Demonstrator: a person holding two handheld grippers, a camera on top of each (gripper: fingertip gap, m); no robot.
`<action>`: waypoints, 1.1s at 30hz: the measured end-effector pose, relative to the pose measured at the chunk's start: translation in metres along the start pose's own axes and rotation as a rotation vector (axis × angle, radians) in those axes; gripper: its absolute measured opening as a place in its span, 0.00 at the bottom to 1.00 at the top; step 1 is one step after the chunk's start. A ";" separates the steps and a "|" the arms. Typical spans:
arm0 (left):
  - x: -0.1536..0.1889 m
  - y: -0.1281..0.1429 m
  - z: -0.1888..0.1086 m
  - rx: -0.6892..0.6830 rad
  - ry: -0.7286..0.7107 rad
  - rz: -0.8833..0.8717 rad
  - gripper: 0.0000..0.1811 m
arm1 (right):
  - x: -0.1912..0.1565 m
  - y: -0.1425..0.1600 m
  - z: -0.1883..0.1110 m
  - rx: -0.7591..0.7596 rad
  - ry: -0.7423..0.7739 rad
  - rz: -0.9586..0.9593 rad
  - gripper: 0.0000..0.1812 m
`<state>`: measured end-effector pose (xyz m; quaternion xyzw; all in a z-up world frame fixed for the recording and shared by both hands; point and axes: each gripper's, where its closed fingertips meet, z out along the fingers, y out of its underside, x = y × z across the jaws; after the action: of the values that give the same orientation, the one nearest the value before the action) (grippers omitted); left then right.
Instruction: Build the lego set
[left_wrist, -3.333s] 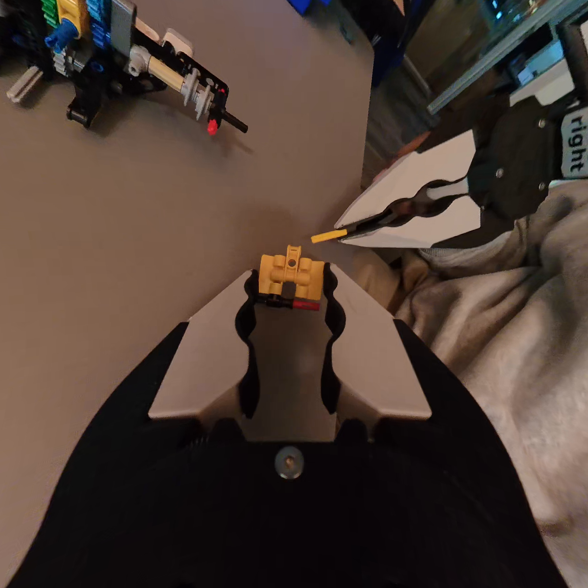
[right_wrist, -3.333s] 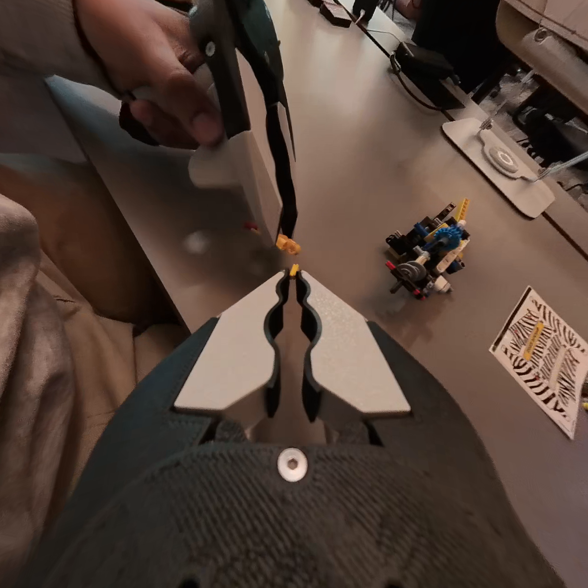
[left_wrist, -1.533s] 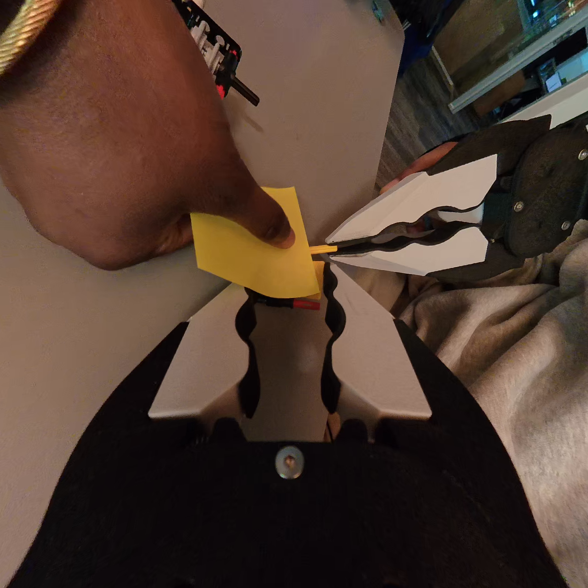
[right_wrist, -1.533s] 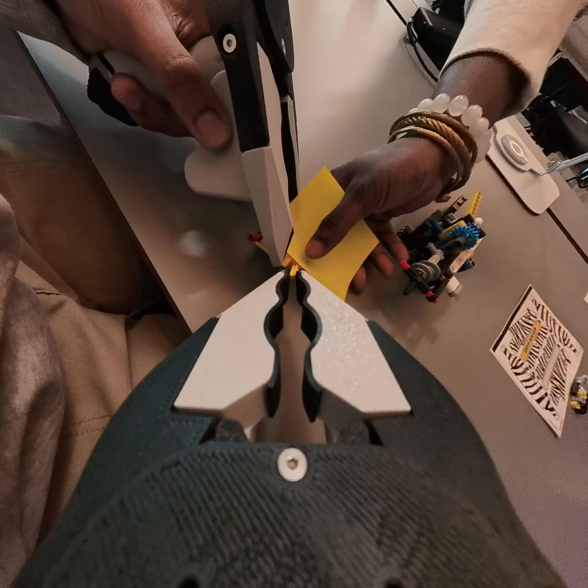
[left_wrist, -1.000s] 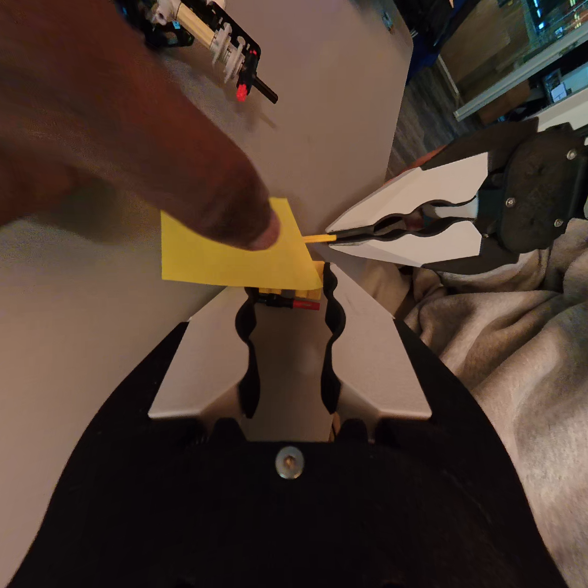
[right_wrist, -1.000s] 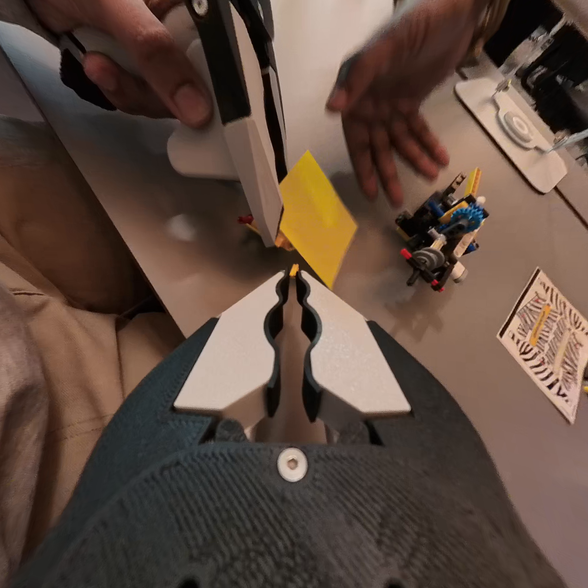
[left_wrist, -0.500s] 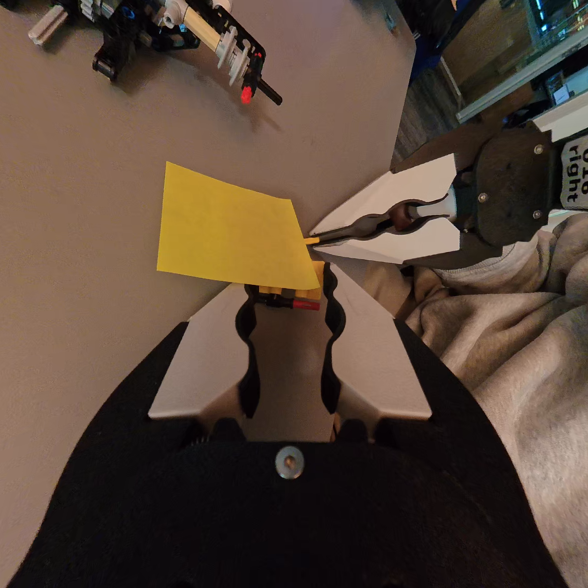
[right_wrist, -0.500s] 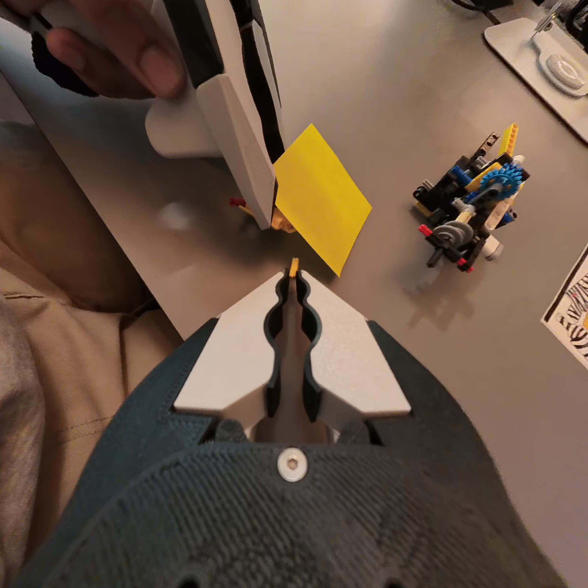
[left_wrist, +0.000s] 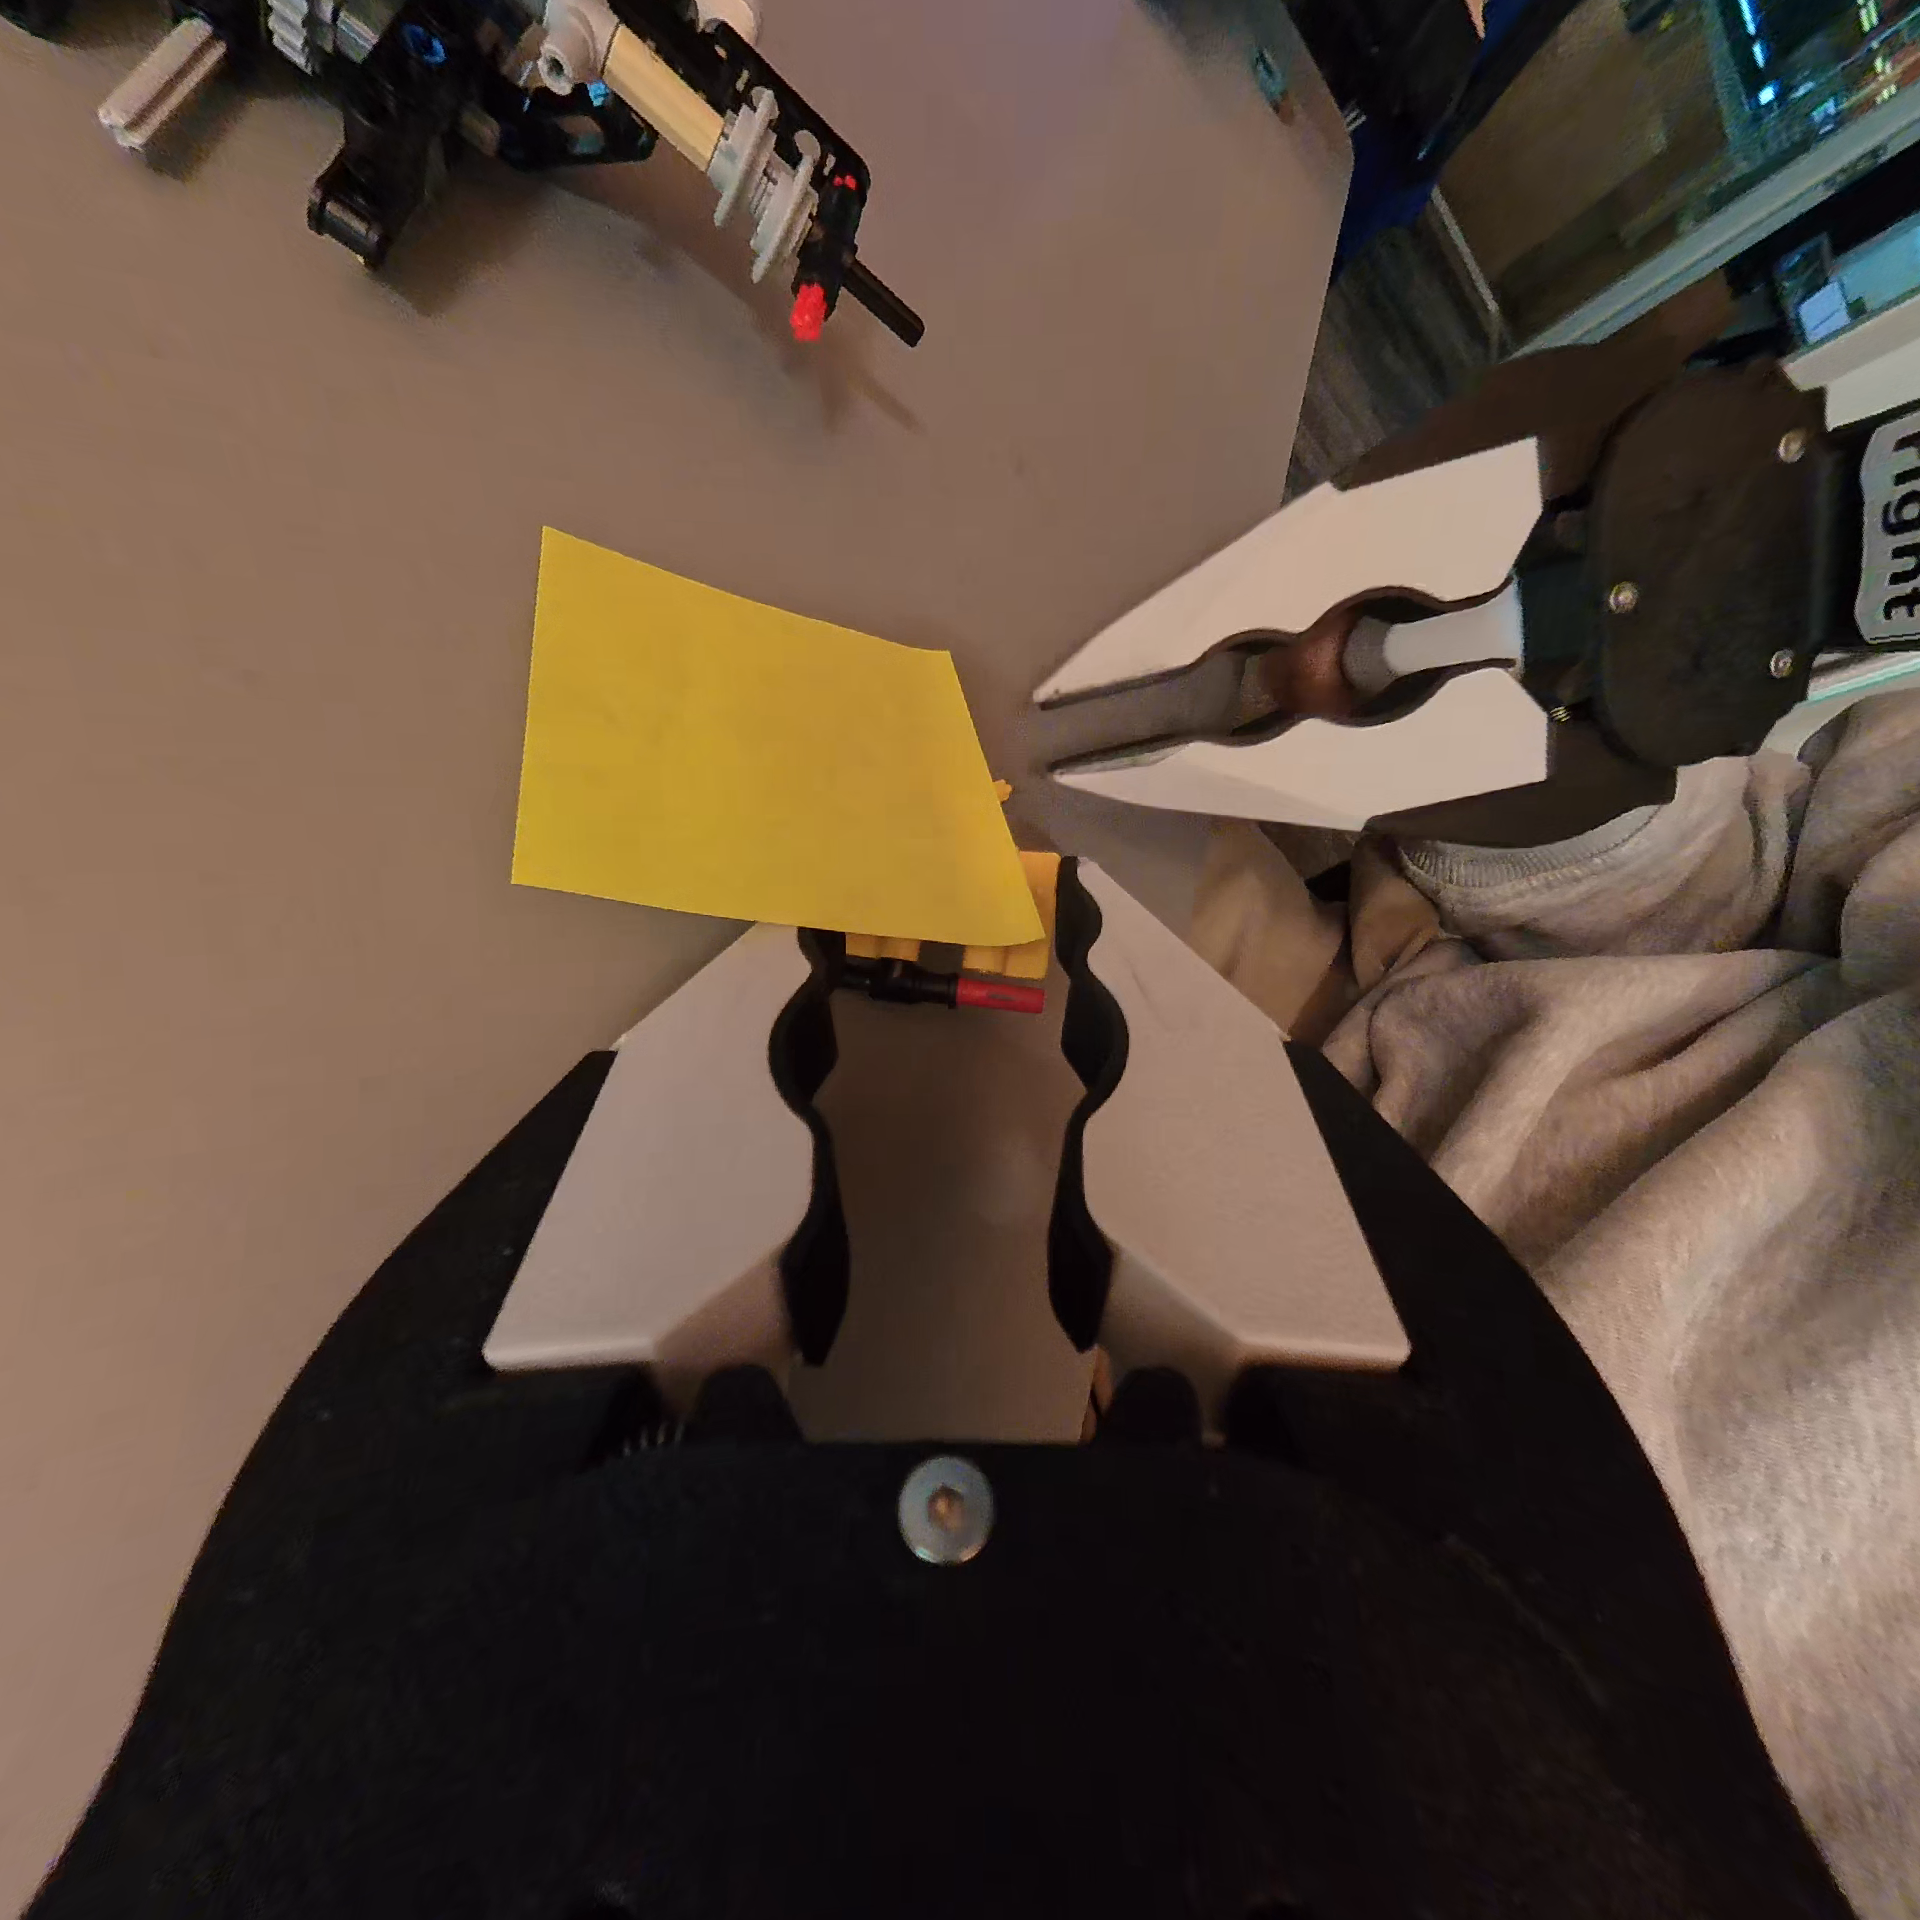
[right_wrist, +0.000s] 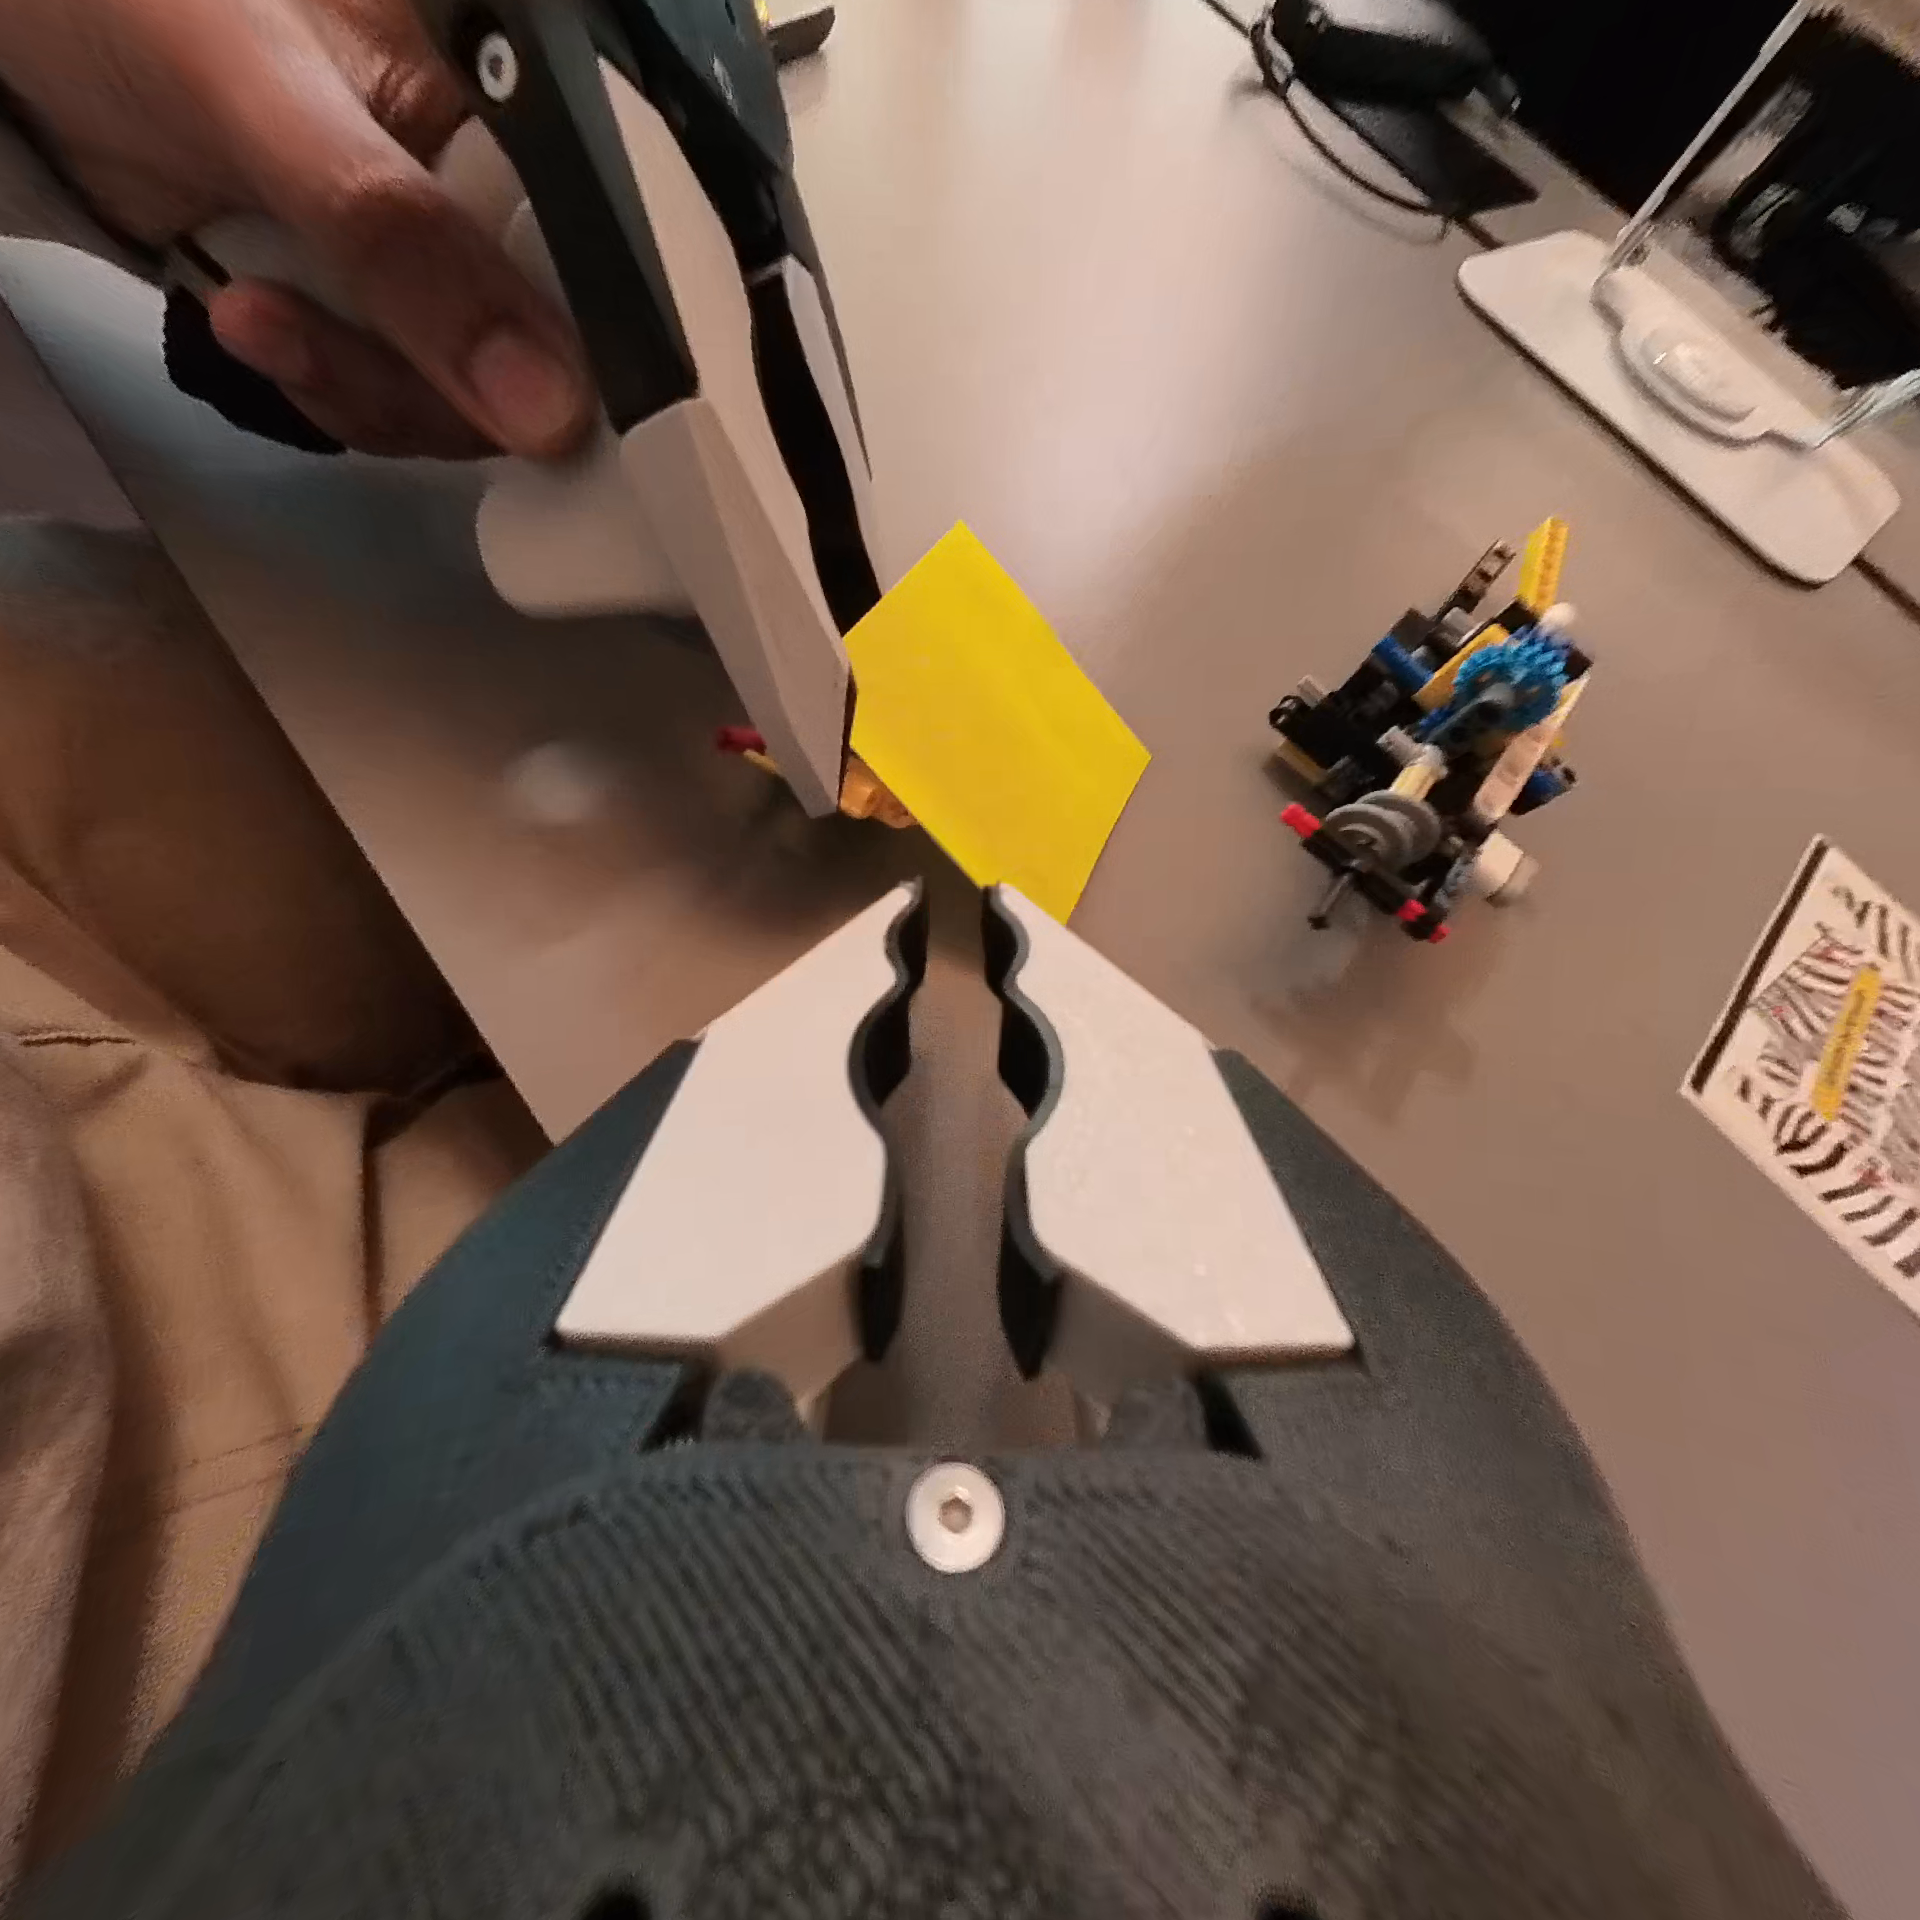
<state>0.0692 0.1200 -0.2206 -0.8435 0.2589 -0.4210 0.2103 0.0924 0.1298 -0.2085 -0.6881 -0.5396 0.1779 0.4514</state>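
My left gripper (left_wrist: 935, 906) is shut on a yellow lego piece (left_wrist: 1035, 883) with a black and red pin (left_wrist: 961, 994) on its near side. It holds the piece just over the table near the front edge. A yellow paper note (left_wrist: 748, 727) lies over most of the piece. My right gripper (left_wrist: 1045, 736) is just right of the piece, jaws slightly apart and empty. In the right wrist view the right gripper (right_wrist: 953, 900) points at the left gripper (right_wrist: 844, 750), the yellow piece (right_wrist: 875, 806) and the note (right_wrist: 987, 727). The yellow axle shows in neither gripper.
The partly built lego model (left_wrist: 623, 114) stands farther back on the grey table (left_wrist: 260, 520); it also shows in the right wrist view (right_wrist: 1423, 758). A zebra-patterned booklet (right_wrist: 1829, 1060) lies at the right. A monitor stand base (right_wrist: 1662, 416) and cables sit at the back. The grippers are tip to tip, or close to it.
Another person's hand laid the yellow note over the piece and withdrew. My right gripper's jaws have parted a little and backed off; the yellow axle is no longer at its tips.
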 end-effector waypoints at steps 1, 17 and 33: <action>0.000 0.000 0.000 0.000 0.001 0.000 0.22 | 0.002 -0.003 0.000 0.013 0.008 -0.015 0.05; -0.001 0.000 -0.001 -0.001 0.004 0.000 0.22 | 0.004 0.001 0.021 -0.046 0.053 -0.277 0.00; 0.000 -0.008 -0.008 0.048 0.005 0.025 0.22 | 0.029 -0.048 -0.048 0.383 0.015 0.095 0.00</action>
<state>0.0648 0.1248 -0.2116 -0.8339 0.2597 -0.4266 0.2349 0.1096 0.1362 -0.1369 -0.6156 -0.4596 0.2933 0.5690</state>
